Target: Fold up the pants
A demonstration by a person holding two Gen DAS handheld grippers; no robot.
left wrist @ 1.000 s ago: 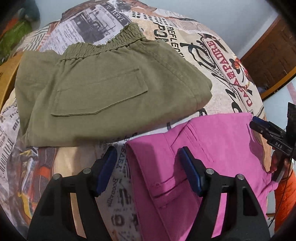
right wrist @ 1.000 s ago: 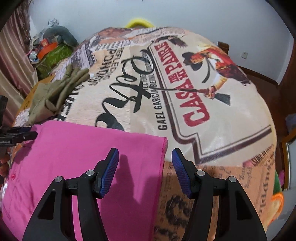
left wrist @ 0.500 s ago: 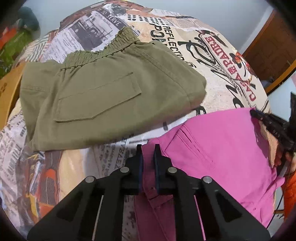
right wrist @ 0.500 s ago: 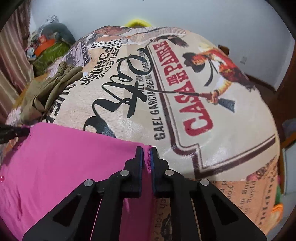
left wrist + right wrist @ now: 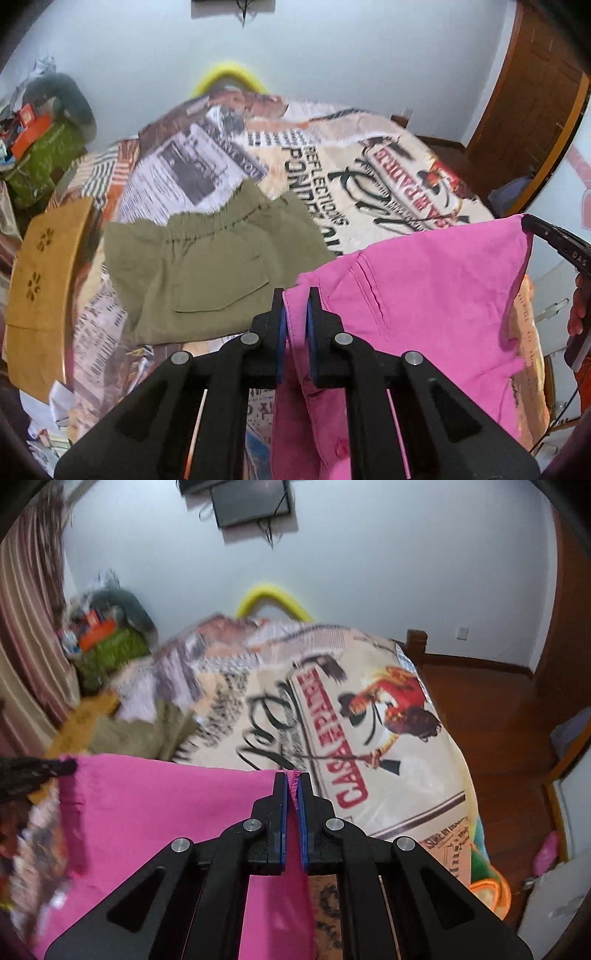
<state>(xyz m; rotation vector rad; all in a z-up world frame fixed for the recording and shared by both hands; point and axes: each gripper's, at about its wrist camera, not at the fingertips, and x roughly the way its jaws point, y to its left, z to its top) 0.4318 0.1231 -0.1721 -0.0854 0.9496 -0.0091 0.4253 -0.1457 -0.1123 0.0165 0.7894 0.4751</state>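
The pink pants point(image 5: 424, 295) hang stretched between my two grippers, lifted above the bed. My left gripper point(image 5: 295, 299) is shut on the pants' left corner near the waistband. My right gripper point(image 5: 291, 779) is shut on the opposite corner, whose frayed hem point(image 5: 294, 783) shows between the blue pads. The pink pants also fill the lower left of the right wrist view point(image 5: 159, 819). The right gripper shows at the right edge of the left wrist view point(image 5: 554, 240).
Folded olive green pants point(image 5: 210, 273) lie on the printed bedspread point(image 5: 388, 177) to the left. A yellow-brown cardboard piece point(image 5: 40, 277) sits at the bed's left edge. Clutter point(image 5: 107, 642) is piled at the far left. Wooden floor point(image 5: 495, 716) lies to the right.
Both grippers closed on the pink pants' corners, then lifted them off the bed; the views now tilt up toward the wall.
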